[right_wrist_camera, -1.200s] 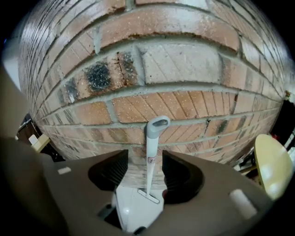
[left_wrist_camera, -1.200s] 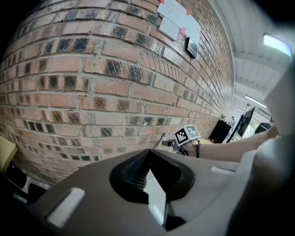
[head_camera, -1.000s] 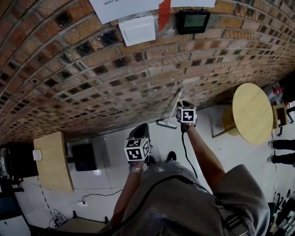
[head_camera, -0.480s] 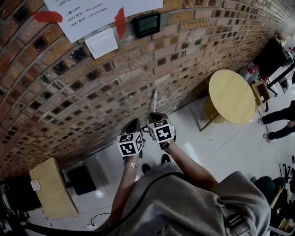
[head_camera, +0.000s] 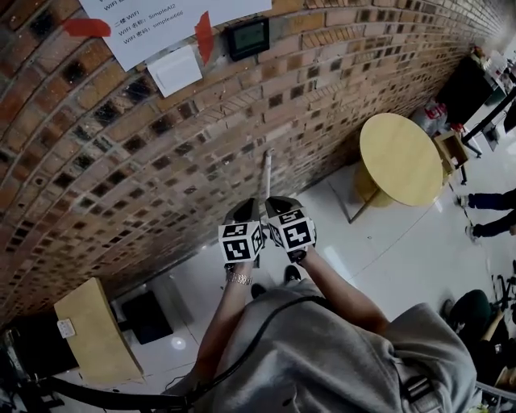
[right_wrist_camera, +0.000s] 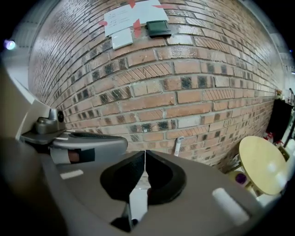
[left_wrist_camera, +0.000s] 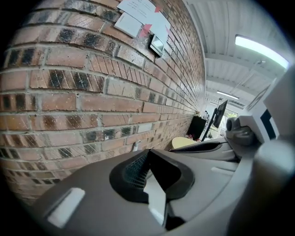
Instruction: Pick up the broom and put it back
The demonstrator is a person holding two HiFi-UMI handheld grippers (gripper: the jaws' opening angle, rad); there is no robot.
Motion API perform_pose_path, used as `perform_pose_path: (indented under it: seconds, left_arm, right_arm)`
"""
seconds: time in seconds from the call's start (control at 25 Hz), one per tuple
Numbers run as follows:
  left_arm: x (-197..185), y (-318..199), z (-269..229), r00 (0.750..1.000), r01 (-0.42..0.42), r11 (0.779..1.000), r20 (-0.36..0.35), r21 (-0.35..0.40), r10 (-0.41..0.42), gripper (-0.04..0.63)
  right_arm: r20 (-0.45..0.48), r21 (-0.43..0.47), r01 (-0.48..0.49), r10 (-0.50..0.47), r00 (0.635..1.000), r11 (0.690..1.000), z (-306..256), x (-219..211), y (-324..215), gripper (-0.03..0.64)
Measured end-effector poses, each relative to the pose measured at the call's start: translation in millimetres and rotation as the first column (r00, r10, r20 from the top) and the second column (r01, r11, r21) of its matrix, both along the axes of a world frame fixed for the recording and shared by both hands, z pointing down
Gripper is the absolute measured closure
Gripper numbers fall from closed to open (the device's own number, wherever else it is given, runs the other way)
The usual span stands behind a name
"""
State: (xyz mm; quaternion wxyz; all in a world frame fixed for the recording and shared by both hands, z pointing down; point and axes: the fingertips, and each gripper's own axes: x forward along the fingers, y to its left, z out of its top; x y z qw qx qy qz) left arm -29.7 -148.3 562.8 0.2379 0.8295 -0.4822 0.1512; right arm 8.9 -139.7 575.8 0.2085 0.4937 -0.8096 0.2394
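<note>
At the middle of the head view, leaning on the brick wall [head_camera: 161, 161]: thin white broom [head_camera: 267, 173] handle, standing up, brush end hidden behind the tools. Just below it, left gripper [head_camera: 246, 214] and right gripper [head_camera: 278, 206] side by side, both pressed together, pinching nothing, not touching the broom.

Looks like the last step: broom back in its place by the wall and let go. Next, most likely just drawing both tools away without bumping the handle, so no tipping over. If not done after all, then spreading one tool wide, reaching up to the handle and squeezing it.

At the upper left of the frame, stuck up with red tape [head_camera: 203, 36]: white paper [head_camera: 161, 24] with print. Can read "WIFI" on it; rest too small to be sure. Just right of it, a small black screen [head_camera: 247, 38], nothing readable. On each tool's cube, black and white square marks, no words.
</note>
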Motion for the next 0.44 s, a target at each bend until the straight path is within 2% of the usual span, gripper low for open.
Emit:
perform_pose_path:
  seconds: [0.44]
  left_arm:
    - [2.6,8.6,-4.0,1.0,-0.023,1.0,-0.002,0.005,0.023,0.589]
  right_arm:
    - [0.015,-0.001,0.0,0.0,1.0,1.0,-2.2,-5.6,9.9,0.617]
